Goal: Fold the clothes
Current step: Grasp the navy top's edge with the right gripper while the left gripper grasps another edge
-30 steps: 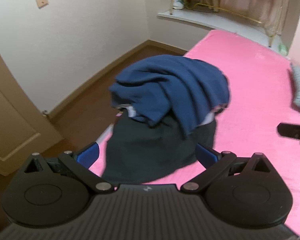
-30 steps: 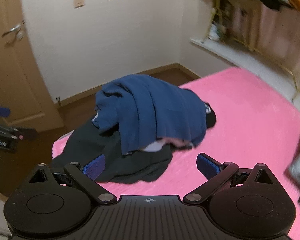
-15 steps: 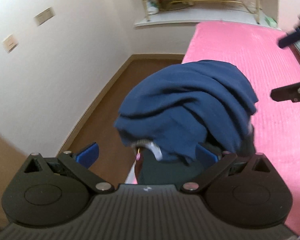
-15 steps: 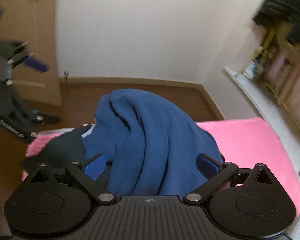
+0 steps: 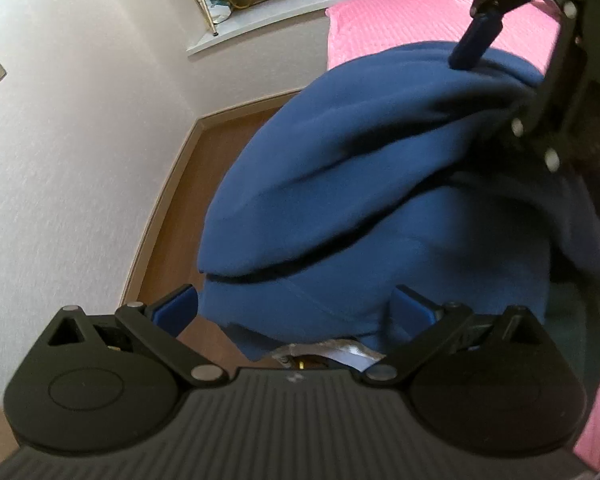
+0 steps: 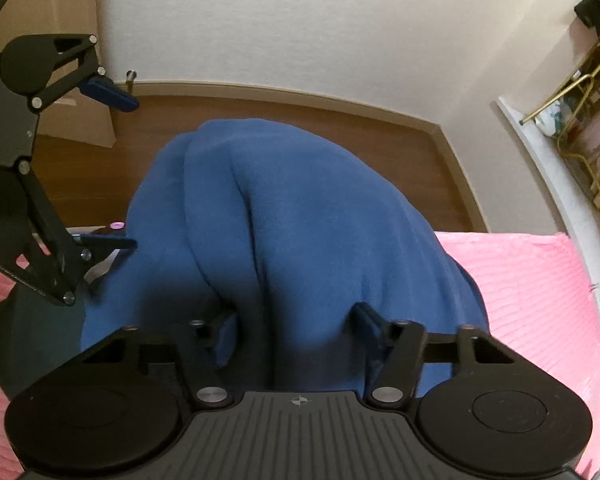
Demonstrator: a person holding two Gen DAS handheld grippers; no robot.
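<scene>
Now both hand-held grippers [image 5: 296, 308] [image 6: 292, 336] at blue garment [image 5: 360, 200]

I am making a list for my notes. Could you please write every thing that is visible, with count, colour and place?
crumpled blue fleece garment: one, blue, heaped at the bed edge
dark garment: one, blackish, under the blue one
pink ribbed bed cover: one, pink, under the clothes
brown wooden floor: brown, beside the bed
gold metal rack: one, gold, on the window ledge
left gripper: black, blue pads, open around the blue garment's hem
right gripper: black, narrowed around a fold
</scene>
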